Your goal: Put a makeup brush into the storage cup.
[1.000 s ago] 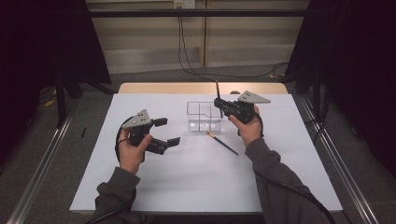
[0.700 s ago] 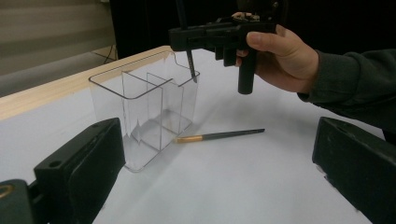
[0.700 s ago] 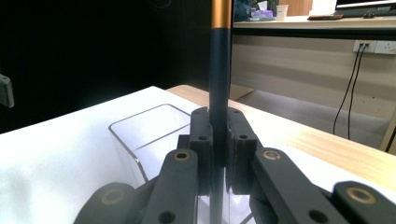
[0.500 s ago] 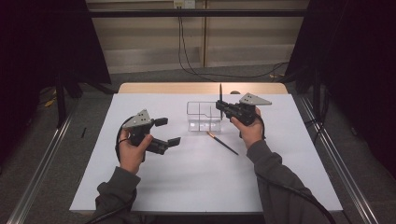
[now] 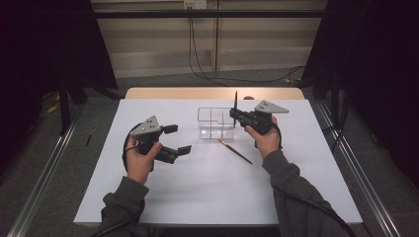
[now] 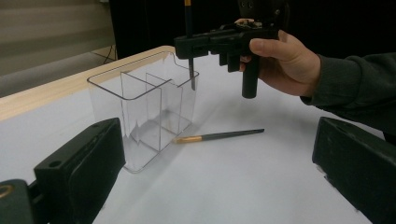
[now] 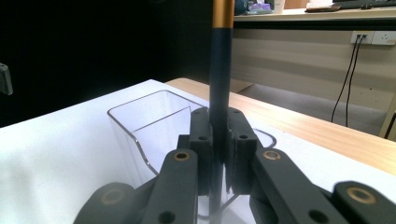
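Right gripper (image 5: 235, 114): clamped on upright brush (image 5: 235, 102) over clear box (image 5: 215, 123). Left gripper (image 5: 177, 138): jaws apart, empty. Second brush (image 5: 236, 151): flat on table (image 5: 207, 187), beside box.

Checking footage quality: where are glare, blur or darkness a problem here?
High view: sides dark, table bright and evenly lit. Left gripper view: near tongs soft, clear box and brush sharp. Right gripper view: held brush sharp, background dim at left.
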The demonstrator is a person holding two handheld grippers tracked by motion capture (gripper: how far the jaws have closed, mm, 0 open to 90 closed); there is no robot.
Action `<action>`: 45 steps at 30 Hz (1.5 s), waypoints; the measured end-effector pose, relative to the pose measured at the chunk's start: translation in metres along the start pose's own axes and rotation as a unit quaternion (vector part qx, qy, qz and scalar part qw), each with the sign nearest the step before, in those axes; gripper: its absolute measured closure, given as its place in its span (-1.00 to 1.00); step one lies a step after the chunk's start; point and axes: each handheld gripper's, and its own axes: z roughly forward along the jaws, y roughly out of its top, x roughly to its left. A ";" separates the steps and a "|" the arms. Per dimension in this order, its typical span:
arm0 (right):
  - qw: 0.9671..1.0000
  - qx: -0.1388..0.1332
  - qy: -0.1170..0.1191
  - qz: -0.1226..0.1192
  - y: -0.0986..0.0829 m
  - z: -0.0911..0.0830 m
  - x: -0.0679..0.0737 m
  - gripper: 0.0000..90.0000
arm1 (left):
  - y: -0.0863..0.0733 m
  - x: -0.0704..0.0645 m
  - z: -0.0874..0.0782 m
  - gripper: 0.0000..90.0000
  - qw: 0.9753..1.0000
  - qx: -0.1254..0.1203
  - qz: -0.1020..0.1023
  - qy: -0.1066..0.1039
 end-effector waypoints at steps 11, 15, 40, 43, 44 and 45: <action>1.000 0.006 -0.001 0.004 -0.005 -0.002 0.000 0.85 | 0.000 0.000 0.001 -0.96 1.000 0.004 0.001 0.003; 1.000 0.009 -0.001 0.003 -0.006 -0.003 0.000 0.85 | 0.000 0.000 0.001 -0.96 1.000 0.004 0.001 0.002; 1.000 0.015 -0.002 0.002 -0.010 -0.002 0.001 0.84 | 0.000 0.000 0.000 -0.95 1.000 0.003 0.000 0.003; 1.000 0.017 -0.005 0.005 -0.011 -0.001 0.001 0.84 | 0.000 -0.001 0.000 -0.95 1.000 0.003 0.000 0.003; 1.000 0.016 -0.004 0.006 -0.011 -0.001 0.001 0.84 | 0.000 -0.001 0.000 -0.95 1.000 0.003 0.000 0.003; 1.000 0.016 -0.004 0.006 -0.012 -0.001 0.001 0.84 | 0.000 0.000 0.000 -0.95 1.000 0.003 0.000 0.004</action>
